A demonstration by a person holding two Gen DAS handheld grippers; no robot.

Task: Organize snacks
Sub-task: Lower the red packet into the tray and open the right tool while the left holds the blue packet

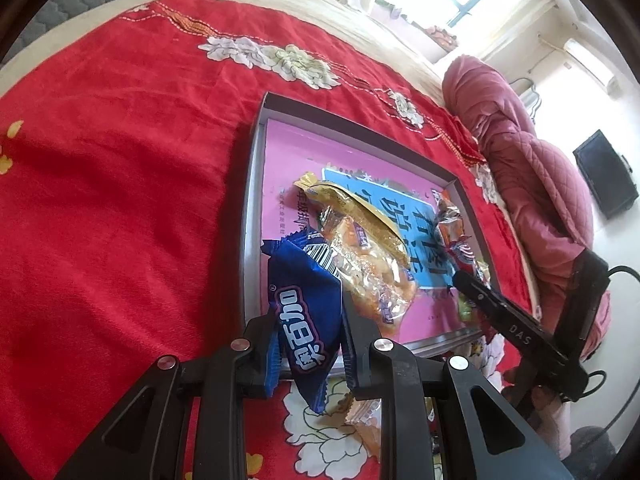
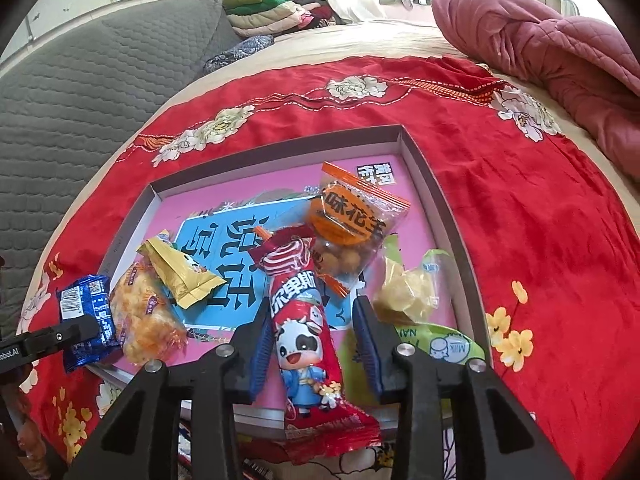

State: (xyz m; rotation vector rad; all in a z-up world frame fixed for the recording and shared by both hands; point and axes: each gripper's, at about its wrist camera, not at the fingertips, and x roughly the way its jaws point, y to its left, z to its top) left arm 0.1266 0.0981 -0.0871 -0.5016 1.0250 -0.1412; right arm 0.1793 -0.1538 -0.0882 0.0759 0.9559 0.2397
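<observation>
A shallow grey box with a pink printed bottom lies on a red flowered bedspread. My left gripper is shut on a blue snack packet at the box's near left corner; the packet also shows in the right wrist view. My right gripper is open around a red cow-print packet that lies over the box's near edge, its jaws not touching. Inside lie a clear orange-snack bag, a gold packet, an orange peanut bag and a clear bag of pale snacks.
The red bedspread surrounds the box. A pink quilted blanket is heaped at the right. A grey quilted cover lies at the left. Folded clothes are stacked at the back. More packets lie under the grippers.
</observation>
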